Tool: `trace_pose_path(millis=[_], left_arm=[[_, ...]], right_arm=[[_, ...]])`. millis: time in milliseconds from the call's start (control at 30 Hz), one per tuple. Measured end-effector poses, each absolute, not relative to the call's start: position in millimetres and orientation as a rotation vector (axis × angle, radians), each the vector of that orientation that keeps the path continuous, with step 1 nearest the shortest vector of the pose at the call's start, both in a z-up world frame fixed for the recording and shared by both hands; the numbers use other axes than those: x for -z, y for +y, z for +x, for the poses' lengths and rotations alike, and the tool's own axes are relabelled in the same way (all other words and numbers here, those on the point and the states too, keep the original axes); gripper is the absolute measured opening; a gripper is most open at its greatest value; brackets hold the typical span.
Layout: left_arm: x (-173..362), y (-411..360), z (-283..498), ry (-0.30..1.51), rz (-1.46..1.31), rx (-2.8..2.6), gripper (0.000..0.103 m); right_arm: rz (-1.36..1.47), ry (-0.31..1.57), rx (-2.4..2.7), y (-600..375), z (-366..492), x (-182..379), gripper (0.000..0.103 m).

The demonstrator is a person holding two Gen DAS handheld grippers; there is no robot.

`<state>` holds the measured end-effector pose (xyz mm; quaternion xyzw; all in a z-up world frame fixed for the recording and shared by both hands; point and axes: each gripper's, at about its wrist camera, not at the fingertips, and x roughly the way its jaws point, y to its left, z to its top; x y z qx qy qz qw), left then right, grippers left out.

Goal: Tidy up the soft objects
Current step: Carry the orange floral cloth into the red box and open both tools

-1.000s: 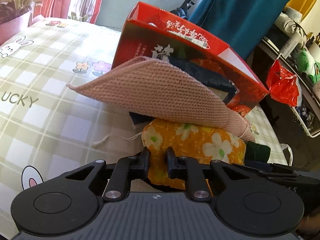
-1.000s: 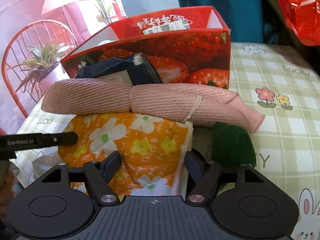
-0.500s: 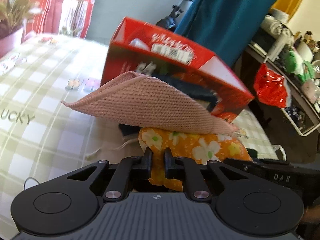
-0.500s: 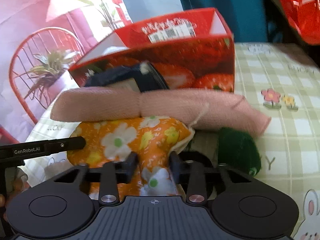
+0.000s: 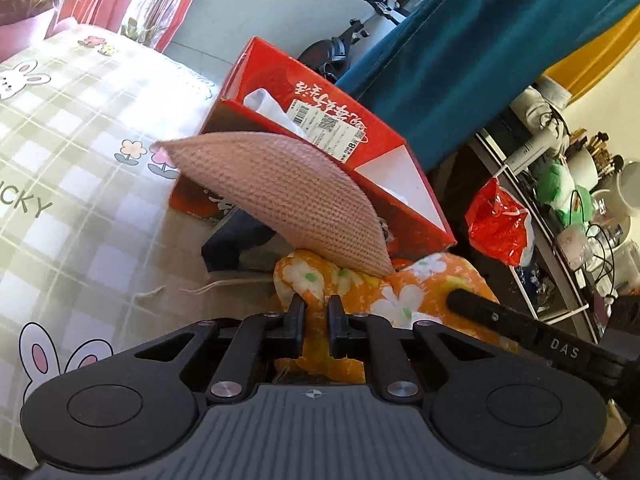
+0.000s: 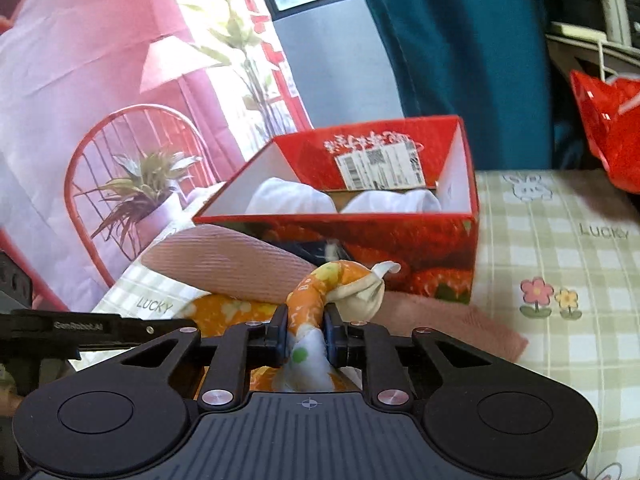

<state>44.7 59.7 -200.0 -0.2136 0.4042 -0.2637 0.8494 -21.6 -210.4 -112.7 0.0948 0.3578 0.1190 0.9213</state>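
Observation:
An orange floral cloth (image 5: pixel 400 288) is lifted off the checked tablecloth (image 5: pixel 80 160), held at two edges. My left gripper (image 5: pixel 316 304) is shut on its near edge. My right gripper (image 6: pixel 306 316) has a bunched fold of the orange floral cloth (image 6: pixel 316 296) between its pads, and its jaws are closing onto it. A pink knitted cloth (image 5: pixel 288 196) lies tilted on top of the orange one, leaning toward the red strawberry box (image 5: pixel 260 76). The red strawberry box (image 6: pixel 400 236) stands open, with white soft items (image 6: pixel 288 200) inside. The pink knitted cloth (image 6: pixel 228 264) droops to the left.
A dark blue item (image 5: pixel 232 240) lies against the box's front. A red plastic bag (image 5: pixel 496 224) hangs at a cluttered shelf (image 5: pixel 560 184) beyond the table's right edge. A potted plant (image 6: pixel 144 188) and a red chair (image 6: pixel 92 152) stand to the left.
Both grippers have risen, lifting the orange cloth with the pink cloth on it. The right gripper's jaws went from wide apart to pinching the cloth. The box's inside has come into view.

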Motion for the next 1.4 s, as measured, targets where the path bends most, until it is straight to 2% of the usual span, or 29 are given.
trace_pose_path(millis=[500,833,1067,1233,1333,1367,1400], left_arm=[[138,74,43,0.652,-0.396,0.598,0.012],[96,48,114,0.531,-0.258,0.547,0.012],[99,28,174,0.457,-0.227,0.502,0.012],[113,11,217,0.520,-0.207,0.455,0.013],[123,5,234,0.571,-0.177,0.429,0.024],[126,4,237,0.581,-0.168,0.417,0.035],[128,5,238,0.587,-0.163,0.413,0.041]], right_arm=[[0.125,0.648,-0.313,-195,-18,74,0.015],[0.021,0.656,-0.363,-190,40,66,0.012],[-0.027,0.621,-0.308,-189,107,68,0.010],[0.033,0.638,-0.235,-199,171,92,0.010],[0.061,0.669,-0.212,-204,189,106,0.010],[0.075,0.692,-0.199,-206,198,114,0.010],[0.083,0.710,-0.186,-208,205,121,0.010]])
